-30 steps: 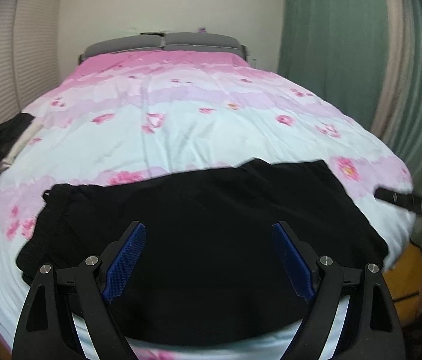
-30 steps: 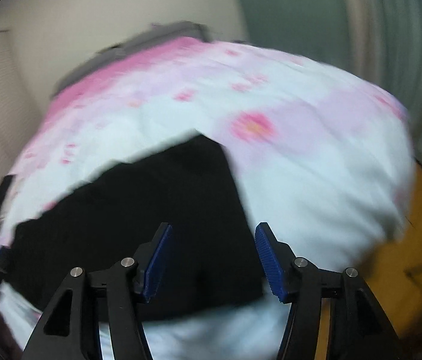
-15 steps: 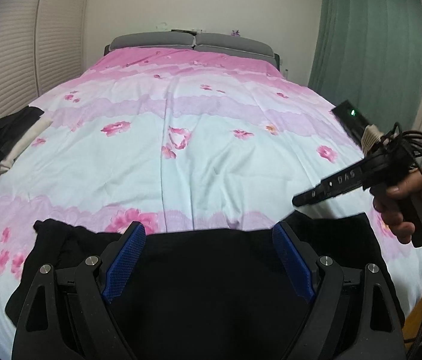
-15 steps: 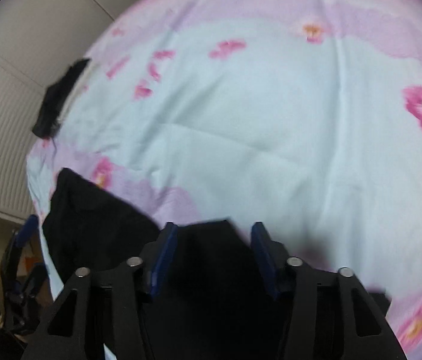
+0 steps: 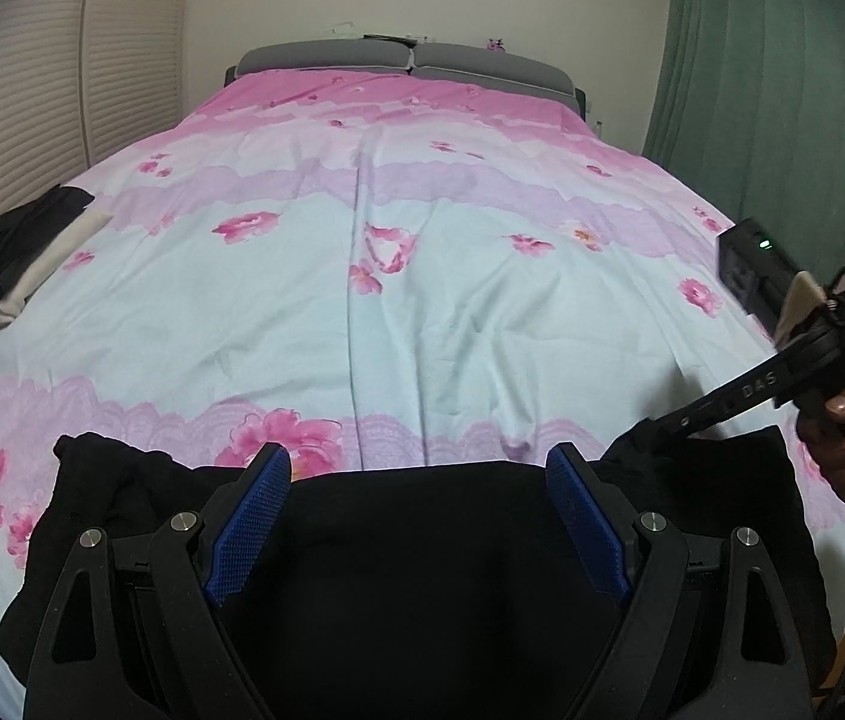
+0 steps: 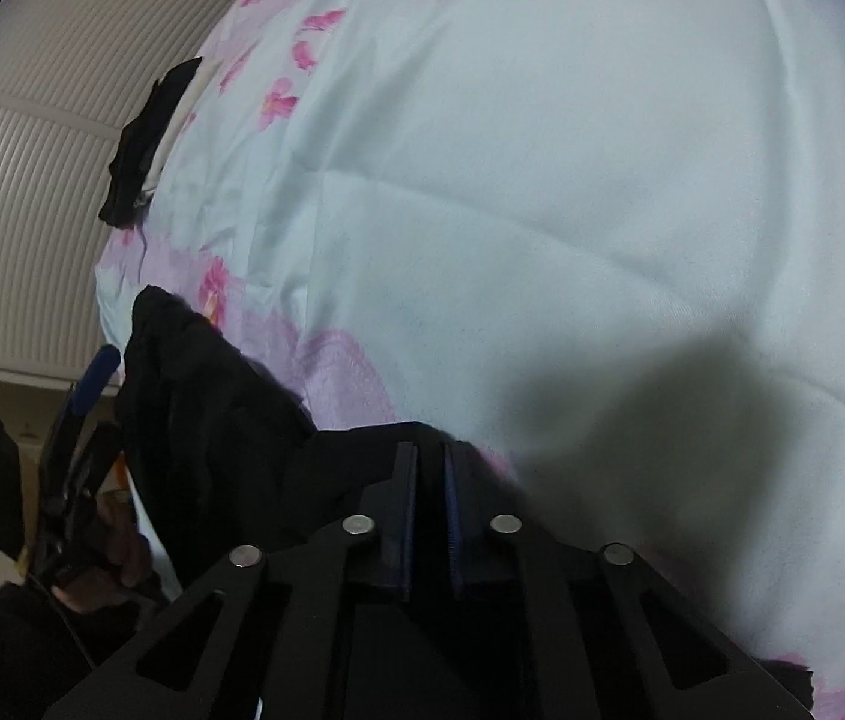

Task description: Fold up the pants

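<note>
— Start at the right claw [image 6: 428,468]. How do its fingers stand?

— Drawn together, the two blue pads nearly meeting, with a black corner of the pants [image 6: 224,420] pinched between them at the far edge of the cloth. From the left camera you can see the same claw [image 5: 659,427] from the side, a thin black bar tipped down onto that corner, and the person's right hand [image 5: 842,432] wrapped round its handle with a tangle of cable above it.

— And the left claw [image 5: 419,519]?

— Its fingers stand wide apart, blue pads facing each other, nothing pressed between them. It hangs over the middle of the pants, tilted down toward the cloth; I cannot tell whether it touches.

— Where do the pants [image 5: 422,588] lie?

— Spread across the near end of the bed, a dark mass running from the left side to the right. The left end is bunched and wrinkled; the far edge runs fairly straight.

— And beyond that?

— The bedspread [image 5: 422,300], pale blue with pink bands and flowers, stretching to a grey headboard [image 5: 410,57]. A small pile of dark and cream clothes [image 5: 8,264] sits at the left edge of the bed. Green curtain [image 5: 764,90] on the right, ribbed white doors [image 5: 20,90] on the left.
</note>
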The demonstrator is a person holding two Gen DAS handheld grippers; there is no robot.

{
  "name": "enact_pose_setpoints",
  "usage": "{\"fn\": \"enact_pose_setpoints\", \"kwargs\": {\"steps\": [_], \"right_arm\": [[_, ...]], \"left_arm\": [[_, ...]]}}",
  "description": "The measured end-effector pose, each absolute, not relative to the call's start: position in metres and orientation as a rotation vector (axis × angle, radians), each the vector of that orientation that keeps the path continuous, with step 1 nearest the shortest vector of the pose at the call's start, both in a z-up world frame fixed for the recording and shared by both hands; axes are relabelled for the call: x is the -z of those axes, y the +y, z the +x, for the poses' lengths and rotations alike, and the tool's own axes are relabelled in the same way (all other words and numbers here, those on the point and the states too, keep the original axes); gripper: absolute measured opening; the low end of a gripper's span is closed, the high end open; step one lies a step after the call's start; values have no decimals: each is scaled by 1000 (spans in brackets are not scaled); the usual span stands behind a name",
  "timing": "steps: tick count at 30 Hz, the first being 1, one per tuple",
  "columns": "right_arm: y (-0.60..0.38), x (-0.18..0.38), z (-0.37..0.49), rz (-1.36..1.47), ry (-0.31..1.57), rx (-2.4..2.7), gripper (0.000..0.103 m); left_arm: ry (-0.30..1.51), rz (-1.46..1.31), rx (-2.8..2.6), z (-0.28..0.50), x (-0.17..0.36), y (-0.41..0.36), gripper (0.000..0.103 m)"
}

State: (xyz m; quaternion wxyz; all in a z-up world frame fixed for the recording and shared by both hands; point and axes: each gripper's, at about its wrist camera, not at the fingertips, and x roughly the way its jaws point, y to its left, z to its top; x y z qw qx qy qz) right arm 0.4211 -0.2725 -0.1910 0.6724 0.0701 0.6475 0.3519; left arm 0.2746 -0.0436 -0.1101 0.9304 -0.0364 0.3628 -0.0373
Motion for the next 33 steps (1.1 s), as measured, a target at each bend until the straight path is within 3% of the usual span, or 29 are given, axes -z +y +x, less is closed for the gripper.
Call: {"fn": "enact_pose_setpoints", "kwargs": {"steps": [8, 13, 14, 17, 22, 27, 33], "right_arm": [[-285, 144, 413, 108, 1237, -706, 4], [-283, 161, 414, 45, 1203, -640, 4], [-282, 165, 414, 36, 1200, -626, 7], [-290, 166, 414, 37, 1169, -567, 32], [-329, 132, 381, 118, 1066, -434, 34], [-368, 95, 287, 105, 941, -187, 57], [-384, 89, 159, 71, 856, 23, 57]], "left_arm": [[730, -82, 38, 278, 110, -38, 89], [745, -73, 24, 277, 114, -35, 89], [745, -71, 22, 276, 113, -33, 89], [744, -76, 18, 271, 110, -29, 89], [734, -102, 36, 257, 102, -30, 89], [717, -67, 99, 225, 96, -46, 89], [683, 4, 168, 162, 101, -60, 89]]}}
